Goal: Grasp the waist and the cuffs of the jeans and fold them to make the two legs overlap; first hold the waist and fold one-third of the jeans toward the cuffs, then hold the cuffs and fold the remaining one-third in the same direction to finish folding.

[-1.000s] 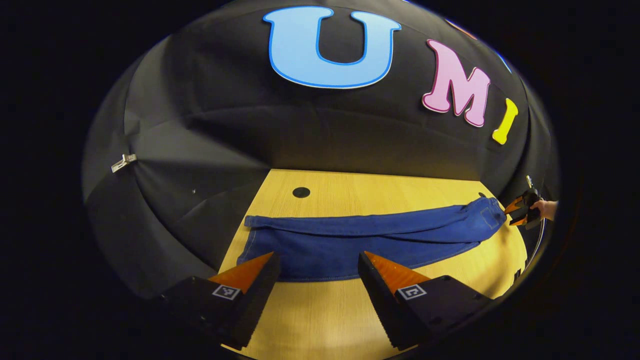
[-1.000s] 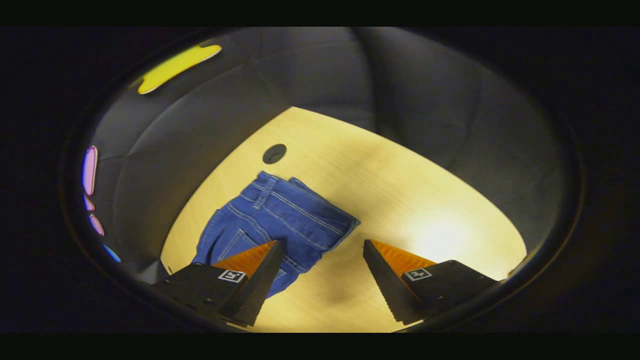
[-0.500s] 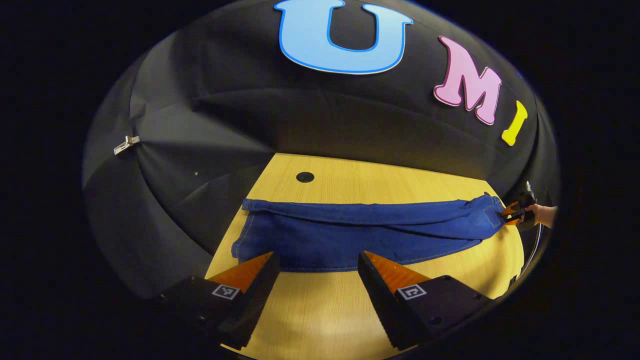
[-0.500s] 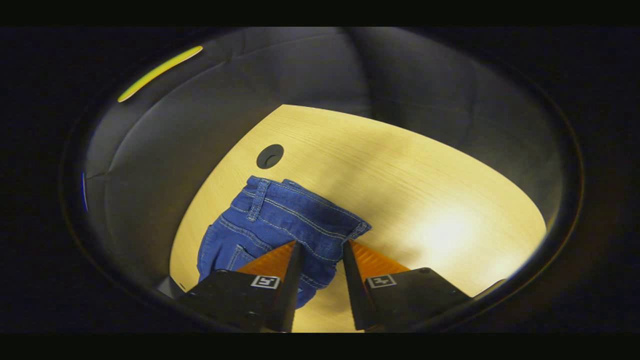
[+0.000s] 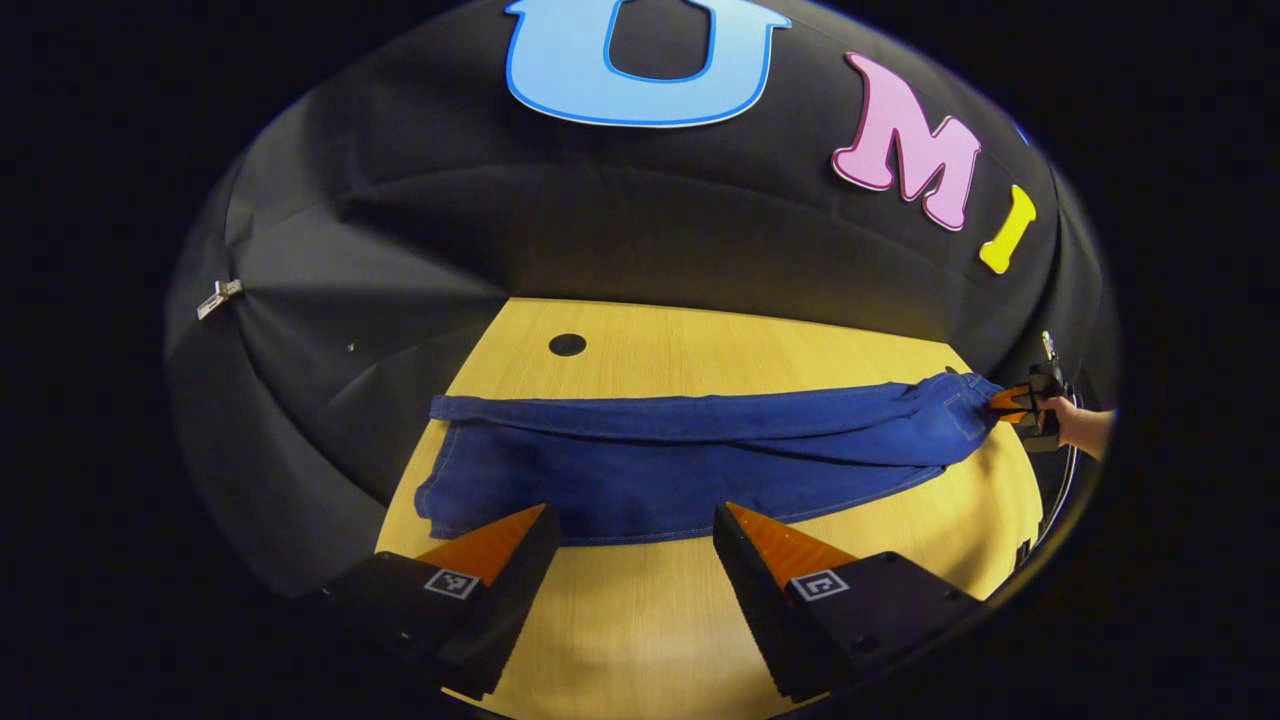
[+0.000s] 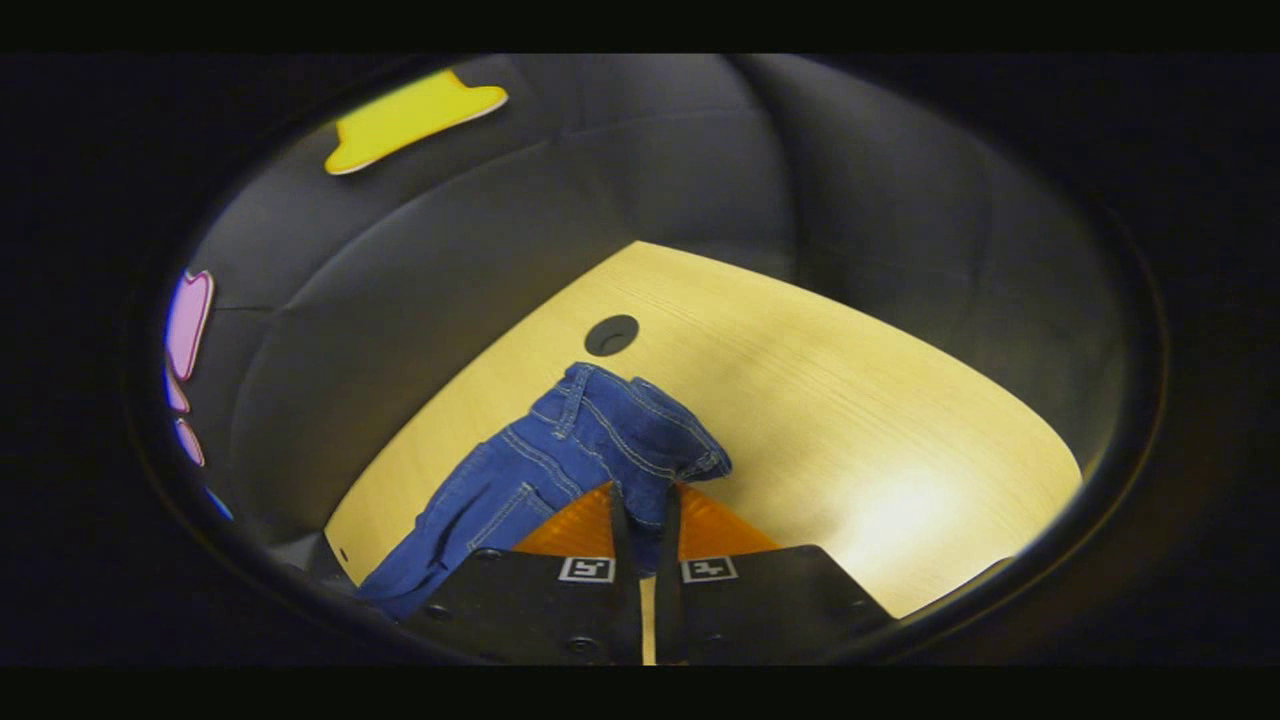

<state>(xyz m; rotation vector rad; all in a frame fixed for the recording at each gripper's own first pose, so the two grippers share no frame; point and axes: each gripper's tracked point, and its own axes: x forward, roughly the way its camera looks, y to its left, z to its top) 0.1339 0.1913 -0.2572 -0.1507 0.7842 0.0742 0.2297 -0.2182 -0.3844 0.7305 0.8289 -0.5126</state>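
We have the jeans [image 5: 690, 470] stretched lengthwise across the desk [image 5: 700, 350], cuffs toward our left side and waist toward our right. In the right gripper view, our right tool [image 6: 640, 505] has its fingers nearly together with the near edge of the waist [image 6: 640, 440] pinched between them, the denim bunching up just ahead of the tips. In the left gripper view that same tool [image 5: 1012, 400] sits at the far end of the jeans with a hand [image 5: 1085, 425] behind it. Our left tool [image 5: 630, 525] hangs wide open and holds nothing, its tips just short of the near seam at mid-leg, well away from the cuffs [image 5: 445, 470].

We judge this to be the first step, taking hold at both ends so the legs can be laid one over the other. To do it well, we should slide the left tool along to the cuff end and bite the near hem there, so both grips sit on the same long edge. Then both ends should rise and travel together toward the far edge, keeping the cloth lightly taut so the seams line up and no slack bunches mid-leg.

There are no containers on the desk; besides the jeans it carries a dark round hole [image 5: 567, 345] near its far edge.
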